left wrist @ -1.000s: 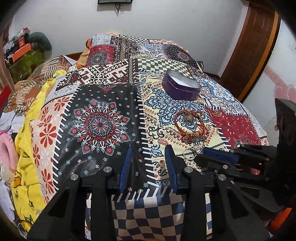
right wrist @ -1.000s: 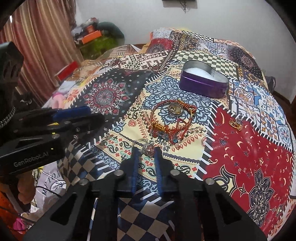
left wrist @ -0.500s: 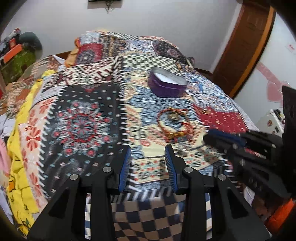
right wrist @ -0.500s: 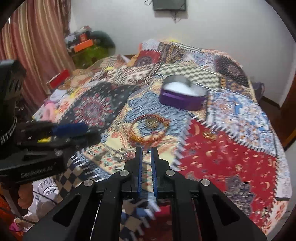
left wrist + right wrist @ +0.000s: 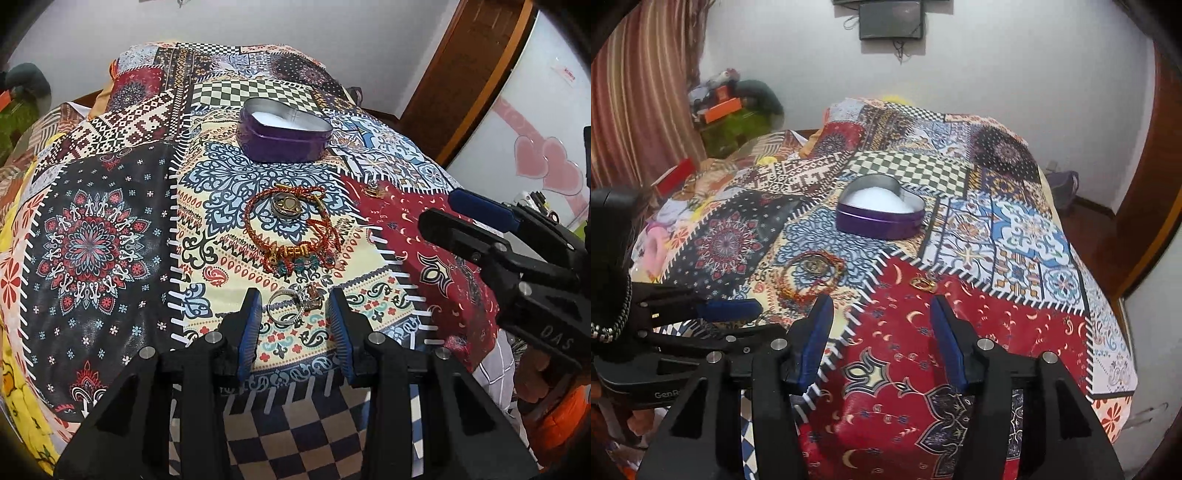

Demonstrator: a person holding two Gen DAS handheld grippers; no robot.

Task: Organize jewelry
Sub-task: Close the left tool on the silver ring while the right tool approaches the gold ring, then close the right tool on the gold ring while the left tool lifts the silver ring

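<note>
My left gripper (image 5: 295, 326) is open low over the patchwork bedspread (image 5: 110, 240). Two silver rings (image 5: 295, 306) lie on the cloth between its fingertips, and the pads do not press on them. Beyond them lie red beaded bracelets (image 5: 291, 236) around a round gold pendant (image 5: 286, 205). Farther back stands an open purple heart-shaped tin (image 5: 284, 136) with white lining. My right gripper (image 5: 882, 317) hangs over the red patch with its jaws opening and nothing between them. A small gold earring (image 5: 923, 283) lies just past its tips. The tin (image 5: 881, 212) sits behind.
The bed's near edge falls away right below both grippers. A wooden door (image 5: 476, 74) stands on the right and striped curtains (image 5: 639, 110) on the left. Toys and clutter (image 5: 731, 110) fill the far left corner. A yellow cloth (image 5: 14, 369) drapes the bed's left side.
The right gripper was shut and has swung right from the rings to the red patch, where its jaws have parted. The left gripper has shifted right until the rings lie between its tips.
</note>
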